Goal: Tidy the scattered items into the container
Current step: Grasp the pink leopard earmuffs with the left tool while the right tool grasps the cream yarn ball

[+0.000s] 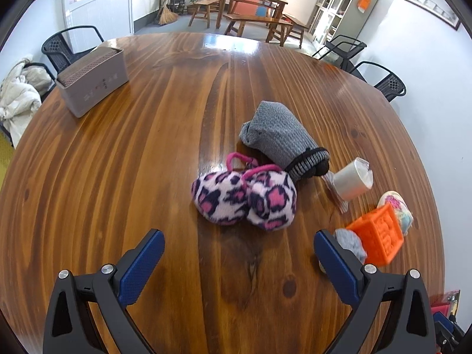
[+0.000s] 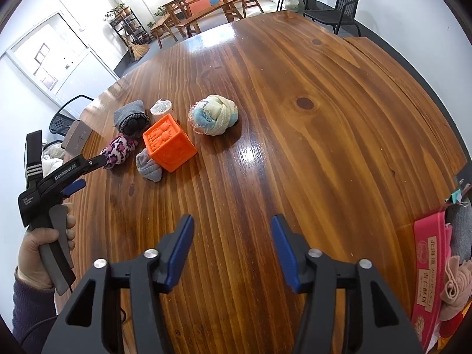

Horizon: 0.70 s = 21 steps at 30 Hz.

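1. Left gripper (image 1: 239,237): jaws spread wide, nothing held. The earmuffs (image 1: 244,200) lie just ahead of the gap, not touched.
2. Right gripper (image 2: 233,236): jaws released, nothing between them, bare table (image 2: 309,118) below. No item is close to it.
3. Earmuffs: plush, leopard-print, judged light and squashy. Best taken across one padded cup, or across both cups together; the pink band (image 1: 239,159) is thin and likely to slip.
4. Cube (image 2: 169,147): orange, embossed, looks like soft rubber. Flat opposite faces should be pinched; some give is expected.
5. Small grey bundle (image 2: 149,168): touches the cube's side. Soft cloth, to be taken across the middle.
6. Grey sock roll (image 1: 280,141): just behind the earmuffs, bulky, compressible, dark cuff end firmest.
7. Tape roll (image 1: 354,180): on its side by the sock roll, wrapped in clear film, judged slippery and free to roll.
8. Pale rag ball (image 2: 214,115): apart from the cluster, frayed, light.
9. Container (image 2: 430,268): judged to be the red box at the right table edge, cloth already in it, well away from the cluster.
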{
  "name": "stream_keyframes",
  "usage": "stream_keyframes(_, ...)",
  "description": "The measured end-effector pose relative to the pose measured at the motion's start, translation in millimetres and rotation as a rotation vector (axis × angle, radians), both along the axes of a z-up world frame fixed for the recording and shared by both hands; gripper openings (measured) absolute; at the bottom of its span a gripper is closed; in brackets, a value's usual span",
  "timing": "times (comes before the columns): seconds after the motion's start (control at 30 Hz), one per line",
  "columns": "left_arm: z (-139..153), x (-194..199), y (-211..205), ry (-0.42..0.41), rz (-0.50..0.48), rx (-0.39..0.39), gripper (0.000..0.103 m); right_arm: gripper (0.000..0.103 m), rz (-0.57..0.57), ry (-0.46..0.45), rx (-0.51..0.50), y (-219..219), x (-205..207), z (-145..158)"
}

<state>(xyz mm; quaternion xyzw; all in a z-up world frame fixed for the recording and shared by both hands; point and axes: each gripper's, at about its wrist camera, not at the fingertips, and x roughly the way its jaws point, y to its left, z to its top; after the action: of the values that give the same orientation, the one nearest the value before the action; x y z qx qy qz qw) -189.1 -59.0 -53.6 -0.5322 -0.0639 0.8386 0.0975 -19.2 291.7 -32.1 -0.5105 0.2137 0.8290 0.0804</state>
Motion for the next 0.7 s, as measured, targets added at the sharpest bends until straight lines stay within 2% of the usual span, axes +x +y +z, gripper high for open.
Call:
stream_keyframes(0.27, -16.0, -28.0, 8.6, -0.006, -0.009, -0.014, 0.102, 0.064, -0.017, -0.014, 0.007, 3.8, -17.9, -7.9)
stream_keyframes(0.6, -27.7, -35.6, 9.1, 0.005, -0.041, -0.025, 0.101, 0.064, -0.011, 0.005, 0.02, 3.0, -46.3, -10.0)
stream_keyframes(0.63, -29.3, -35.7, 9.4, 0.002, -0.052, -0.023, 0.084, 0.064, -0.015, 0.009, 0.024, 3.8, -49.8, -9.8)
stream_keyframes(0.7, -29.7, -34.0, 13.6, 0.009, -0.074, -0.034, 0.072, 0.064, -0.02, 0.021, 0.031, 5.8, -59.9, -9.1)
